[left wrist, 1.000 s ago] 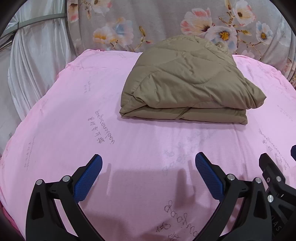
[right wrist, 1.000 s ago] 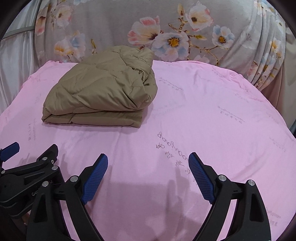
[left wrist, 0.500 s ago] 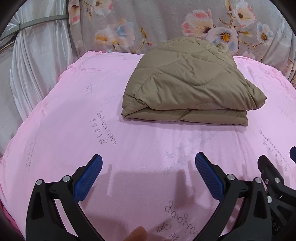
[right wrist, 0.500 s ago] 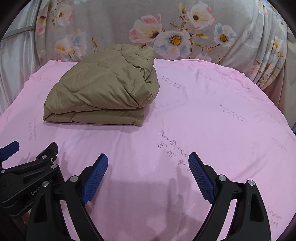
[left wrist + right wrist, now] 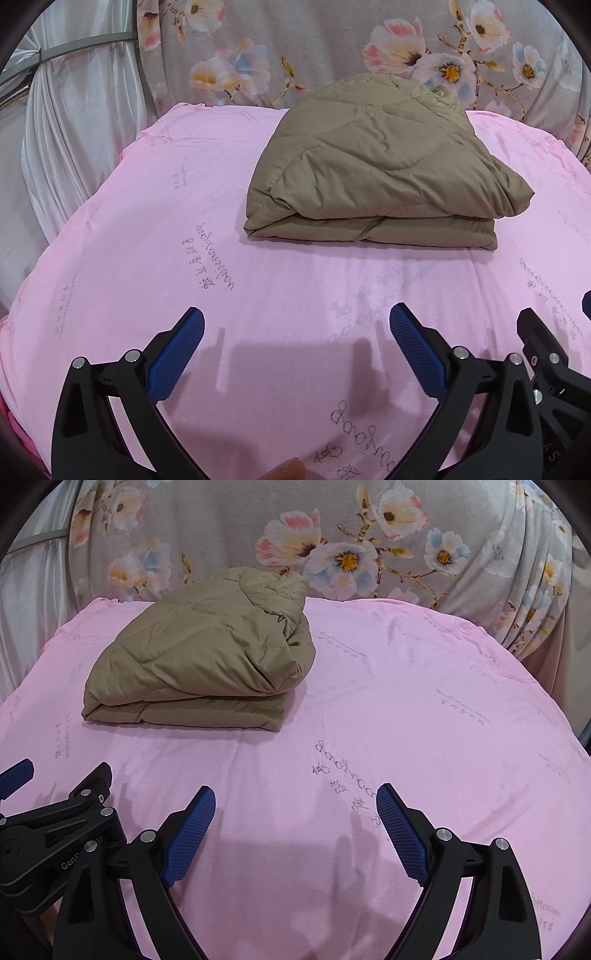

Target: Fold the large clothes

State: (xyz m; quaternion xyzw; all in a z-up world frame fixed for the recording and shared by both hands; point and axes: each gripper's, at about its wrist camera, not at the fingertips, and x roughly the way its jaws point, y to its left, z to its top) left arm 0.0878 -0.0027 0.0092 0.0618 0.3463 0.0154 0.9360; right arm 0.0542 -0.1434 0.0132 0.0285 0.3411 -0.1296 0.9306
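Note:
A tan quilted jacket (image 5: 376, 166) lies folded into a thick bundle on the pink sheet (image 5: 147, 229), towards the far side. It also shows in the right wrist view (image 5: 207, 657), left of centre. My left gripper (image 5: 295, 325) is open and empty, hovering over the sheet near the front edge, well short of the jacket. My right gripper (image 5: 295, 801) is open and empty too, beside the left one. The right gripper's body shows at the right edge of the left wrist view (image 5: 546, 365).
A grey floral cloth (image 5: 332, 539) hangs behind the sheet. A white curtain (image 5: 66, 129) with a metal rail hangs at the left. A fingertip (image 5: 288, 469) shows at the bottom edge of the left wrist view.
Both grippers have tilted or drawn back slightly, so the jacket sits a little lower in view. Both stay open. A fingertip has appeared at the bottom of the left wrist view.

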